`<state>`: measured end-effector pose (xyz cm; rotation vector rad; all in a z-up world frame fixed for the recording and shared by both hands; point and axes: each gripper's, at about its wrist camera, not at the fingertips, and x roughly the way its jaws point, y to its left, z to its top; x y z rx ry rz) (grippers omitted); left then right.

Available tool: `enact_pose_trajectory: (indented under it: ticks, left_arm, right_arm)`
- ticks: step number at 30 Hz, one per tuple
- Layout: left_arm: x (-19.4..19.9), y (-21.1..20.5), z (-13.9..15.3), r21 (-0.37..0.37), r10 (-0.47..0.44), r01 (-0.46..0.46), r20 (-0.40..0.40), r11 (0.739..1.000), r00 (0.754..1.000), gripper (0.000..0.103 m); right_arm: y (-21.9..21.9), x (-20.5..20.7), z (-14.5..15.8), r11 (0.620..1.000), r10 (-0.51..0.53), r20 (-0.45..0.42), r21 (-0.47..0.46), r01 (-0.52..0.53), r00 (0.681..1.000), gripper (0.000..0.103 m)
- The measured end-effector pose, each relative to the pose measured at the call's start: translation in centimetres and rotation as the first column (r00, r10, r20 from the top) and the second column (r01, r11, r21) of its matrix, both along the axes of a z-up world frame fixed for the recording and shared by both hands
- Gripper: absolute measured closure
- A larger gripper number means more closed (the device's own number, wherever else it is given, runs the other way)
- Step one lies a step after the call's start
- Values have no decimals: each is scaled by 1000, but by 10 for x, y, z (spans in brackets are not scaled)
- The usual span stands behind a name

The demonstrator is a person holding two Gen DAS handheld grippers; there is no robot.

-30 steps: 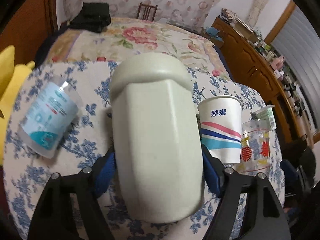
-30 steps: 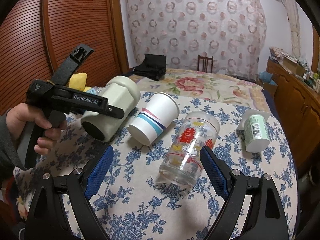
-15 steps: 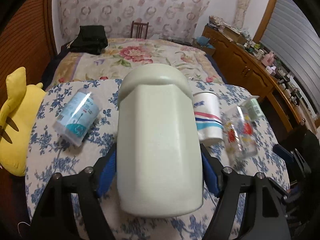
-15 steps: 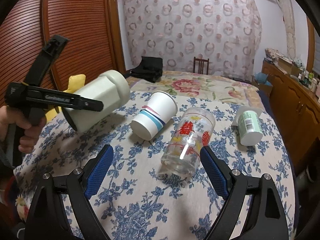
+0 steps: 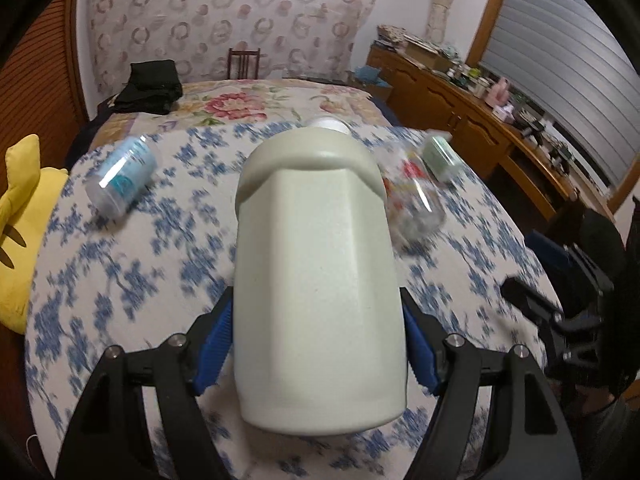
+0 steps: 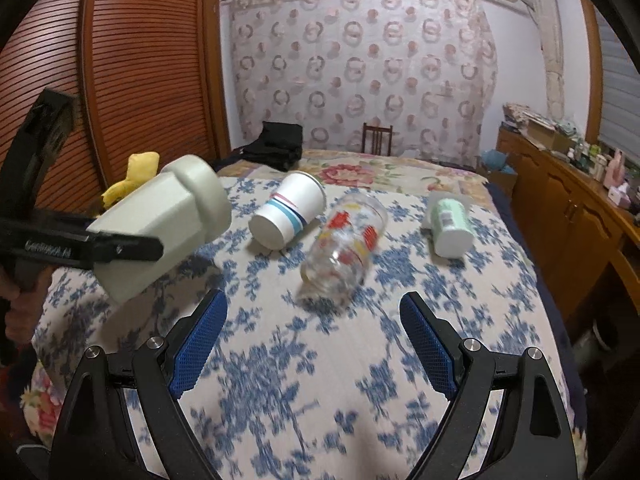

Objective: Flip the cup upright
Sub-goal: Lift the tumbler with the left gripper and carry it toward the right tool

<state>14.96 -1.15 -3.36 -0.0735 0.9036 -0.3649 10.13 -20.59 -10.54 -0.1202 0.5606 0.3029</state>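
Surface with blue-floral cloth carries several tipped cups; its right edge drops off toward a wooden cabinet, its far edge meets a flowered bed, and the near-centre stretch of cloth is bare, so probably the best landing room. Grey-white faceted cup, the largest item, is lifted off the cloth at the left, clamped across its flat sides by the left gripper; the flats likely give the pads a non-slip seat. In the right view it hangs tilted, wider rounded end up and far, cut end down toward the holder; which end is the mouth I can't tell. Judged mid-flip, not yet set down. Right gripper hovers spread wide and empty over the near cloth, aimed at the printed glass on its side at centre. Paper cup lies just left of the glass, close enough to get knocked. Green cup lies near the right edge, roll-off risk. Blue-label plastic cup lies far left by a yellow plush.
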Motion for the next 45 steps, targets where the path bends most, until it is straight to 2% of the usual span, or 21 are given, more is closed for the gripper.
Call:
enact_pose_trajectory:
  ticks: [13,24,31,37,45]
  left_arm:
    - [-27,-49,-11,21,-90,90,5,996,996,28]
    - [-23,-55,-27,45,-83,84,-29,995,996,27]
    - [-22,-50,-25,38,-81,82,-40,996,996,27]
    - [-35,-43,-6,11,-92,92,9,996,996,27]
    - [-61,-3,22,-31,1,3,115,1000,993,27]
  right_arm:
    - [-30,-28,-8,997,-75,3,-17,75,997,13]
    - [-39,-28,-16,994,-99,-18,-38,99,995,13]
    - [-38,-27,-16,994,-96,-20,-46,95,995,13]
    - [-33,-21,-12,995,-88,-23,-49,87,996,13]
    - [-10,-10,-4,999,-33,-51,-10,33,998,13]
